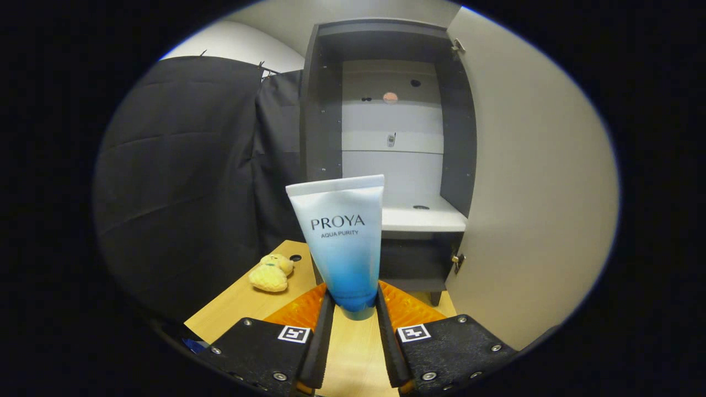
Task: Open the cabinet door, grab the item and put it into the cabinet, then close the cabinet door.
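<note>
My gripper (356,309) holds the blue-and-white cosmetic tube (343,242) at its lower, cap end — both fingers (322,331) press on it from either side, the jaws drawn in to the tube's width. The tube stands upright between them, its long axis rising out of the jaws and its flat crimped seam uppermost.

The cabinet (386,138) lies straight ahead, beyond the tube. Its door (529,193) is swung open, hinged on the cabinet's far side and running back toward me past my right finger. The pale lower shelf (422,215) sits directly behind the tube's upper half, well apart from it, so I judge the coming move to be a forward carry along the line of my fingers, with the open door to be cleared on that side.

A small yellow plush toy (271,272) lies on the wooden table (242,303), ahead of my left finger — off the line of travel. 1 step remains after placing: closing the door.
</note>
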Motion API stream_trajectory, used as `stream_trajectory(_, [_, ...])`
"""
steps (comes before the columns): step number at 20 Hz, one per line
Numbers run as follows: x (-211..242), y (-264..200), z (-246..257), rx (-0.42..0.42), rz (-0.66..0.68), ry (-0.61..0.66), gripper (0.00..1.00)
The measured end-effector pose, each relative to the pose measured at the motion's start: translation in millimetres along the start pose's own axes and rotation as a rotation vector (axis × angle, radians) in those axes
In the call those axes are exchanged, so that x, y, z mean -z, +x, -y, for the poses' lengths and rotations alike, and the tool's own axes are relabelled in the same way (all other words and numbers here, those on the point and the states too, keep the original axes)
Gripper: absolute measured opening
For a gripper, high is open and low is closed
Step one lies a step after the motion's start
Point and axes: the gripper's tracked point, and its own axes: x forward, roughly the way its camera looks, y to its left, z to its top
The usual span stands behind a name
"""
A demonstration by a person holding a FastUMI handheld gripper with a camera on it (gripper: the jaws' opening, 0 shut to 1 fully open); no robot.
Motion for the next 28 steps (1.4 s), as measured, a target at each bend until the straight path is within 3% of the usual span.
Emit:
stream_trajectory(6, [-56, 59, 34, 0.006, 0.053, -0.061, 0.43])
stream_trajectory(13, [-104, 167, 70, 0.026, 0.126, -0.027, 0.43])
stream_trajectory(20, [-93, 241, 74, 0.012, 0.113, -0.01, 0.44])
stream_trajectory(28, [-56, 270, 74, -0.007, 0.022, 0.067, 0.45])
